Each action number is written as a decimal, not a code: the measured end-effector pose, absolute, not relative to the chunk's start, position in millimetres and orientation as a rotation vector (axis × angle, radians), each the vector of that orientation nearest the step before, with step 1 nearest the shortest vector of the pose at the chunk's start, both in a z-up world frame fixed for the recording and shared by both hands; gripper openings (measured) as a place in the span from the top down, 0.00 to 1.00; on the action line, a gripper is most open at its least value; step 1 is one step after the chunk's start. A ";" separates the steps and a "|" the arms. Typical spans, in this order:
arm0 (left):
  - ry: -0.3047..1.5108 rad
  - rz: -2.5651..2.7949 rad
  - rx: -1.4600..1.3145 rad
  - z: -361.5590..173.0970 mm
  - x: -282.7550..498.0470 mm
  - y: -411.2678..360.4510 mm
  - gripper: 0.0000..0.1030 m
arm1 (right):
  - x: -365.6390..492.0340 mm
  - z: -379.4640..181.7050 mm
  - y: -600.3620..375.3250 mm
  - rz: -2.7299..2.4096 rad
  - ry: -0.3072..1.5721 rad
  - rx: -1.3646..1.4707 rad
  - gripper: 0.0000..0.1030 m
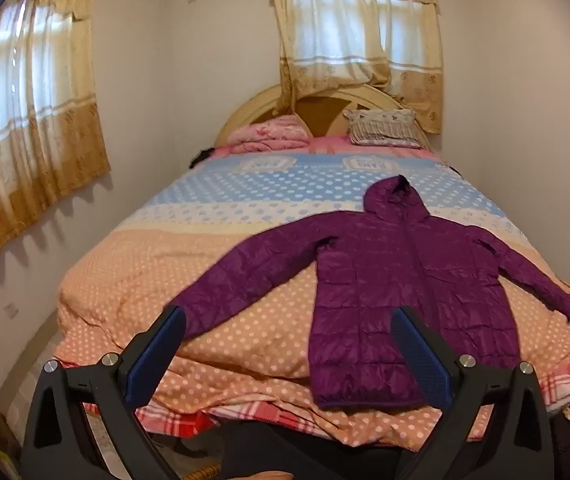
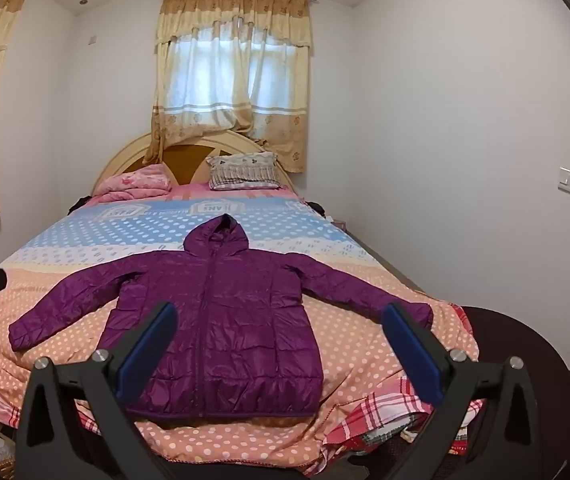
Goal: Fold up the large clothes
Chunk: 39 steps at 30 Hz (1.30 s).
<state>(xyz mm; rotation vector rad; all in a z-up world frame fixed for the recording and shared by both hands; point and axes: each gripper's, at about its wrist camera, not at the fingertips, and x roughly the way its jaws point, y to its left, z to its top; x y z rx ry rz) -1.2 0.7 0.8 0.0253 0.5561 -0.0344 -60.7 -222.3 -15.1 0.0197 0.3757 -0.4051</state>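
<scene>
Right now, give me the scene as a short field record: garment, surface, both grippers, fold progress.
garment: purple hooded jacket, zipped, front up, lying flat
sleeves: both spread out to the sides
hood: points toward the headboard
surface: bed with dotted bedspread
at the head of the bed: pillow, pink blanket
left gripper: open, nothing between its jaws, above the near edge of the bed
right gripper: open, nothing between its jaws, facing the jacket's hem
fold progress: none visible
</scene>
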 end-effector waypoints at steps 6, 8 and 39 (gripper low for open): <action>0.453 -0.047 0.028 12.8 -15.8 11.8 0.01 | -60.9 -15.6 -225.9 -0.414 0.390 0.046 0.00; 0.493 0.005 0.008 10.1 -16.5 12.1 0.01 | -61.6 -14.9 -225.2 -0.418 0.385 0.035 0.00; 0.513 0.022 0.020 4.3 -10.5 12.1 0.01 | -56.0 -19.9 -218.3 -0.399 0.392 0.025 0.00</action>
